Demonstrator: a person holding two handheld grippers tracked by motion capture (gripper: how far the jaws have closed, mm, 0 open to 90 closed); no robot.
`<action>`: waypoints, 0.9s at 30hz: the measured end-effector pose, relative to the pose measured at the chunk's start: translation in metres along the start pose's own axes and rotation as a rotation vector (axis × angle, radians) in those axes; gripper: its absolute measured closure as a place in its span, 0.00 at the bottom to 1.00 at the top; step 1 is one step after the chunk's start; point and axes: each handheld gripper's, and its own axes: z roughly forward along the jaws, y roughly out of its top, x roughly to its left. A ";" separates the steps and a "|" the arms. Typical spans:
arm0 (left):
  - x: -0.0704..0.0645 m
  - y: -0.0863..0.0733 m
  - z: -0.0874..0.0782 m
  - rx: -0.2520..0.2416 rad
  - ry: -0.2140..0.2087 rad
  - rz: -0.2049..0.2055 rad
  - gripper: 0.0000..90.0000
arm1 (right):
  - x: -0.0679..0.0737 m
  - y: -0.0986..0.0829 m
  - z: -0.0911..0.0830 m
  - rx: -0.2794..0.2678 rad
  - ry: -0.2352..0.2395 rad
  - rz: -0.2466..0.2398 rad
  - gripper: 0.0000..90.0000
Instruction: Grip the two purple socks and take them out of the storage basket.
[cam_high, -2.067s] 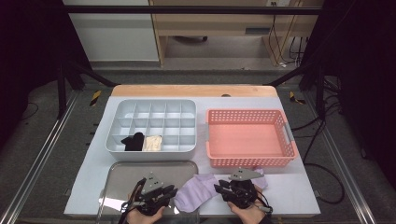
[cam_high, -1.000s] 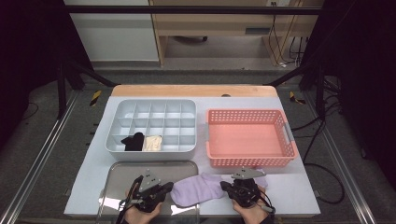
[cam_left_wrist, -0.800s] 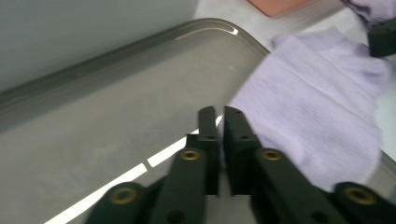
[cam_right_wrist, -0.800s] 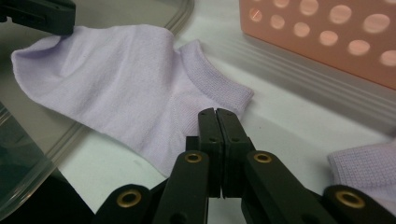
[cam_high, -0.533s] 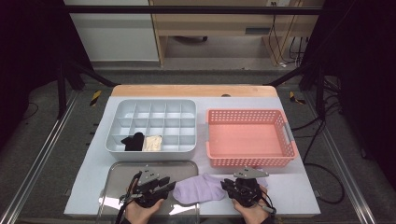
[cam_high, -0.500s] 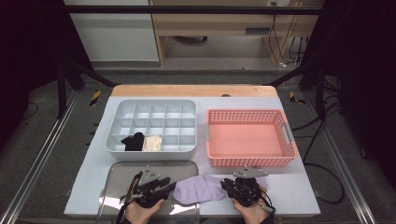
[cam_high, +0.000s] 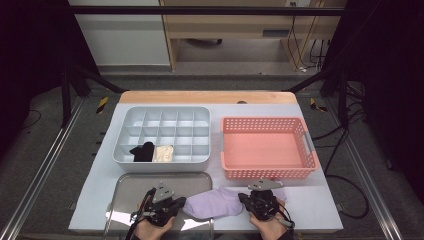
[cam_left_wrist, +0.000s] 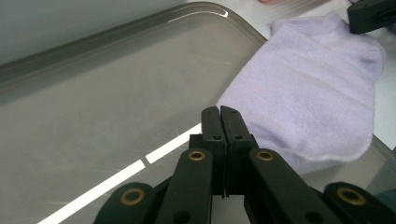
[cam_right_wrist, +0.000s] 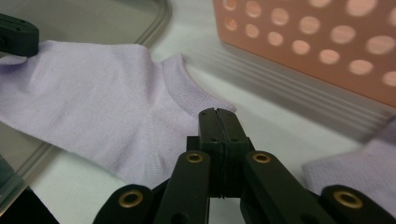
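Lilac sock across metal tray edge, pink basket just beyond, both grippers' jaws pressed together

High view: fixed overhead, looking forward and down across the white bench. Gripper views: riding low, close to the surface, facing inward from 7 and 5 o'clock. Shared by all three: the flat lilac knitted sock.

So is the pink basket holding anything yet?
No, the high view shows the pink basket with a bare floor, while the purple sock lies on the table in front of it.
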 end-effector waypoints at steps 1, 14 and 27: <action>0.000 0.000 0.000 0.003 0.001 0.003 0.99 | -0.001 -0.001 -0.001 -0.003 0.001 0.000 1.00; 0.016 0.005 -0.020 -0.160 -0.015 -0.051 0.81 | -0.020 0.007 -0.028 -0.151 -0.002 0.038 0.89; 0.047 0.006 -0.037 -0.196 0.029 -0.127 0.60 | -0.053 0.000 -0.046 -0.123 -0.089 0.063 0.79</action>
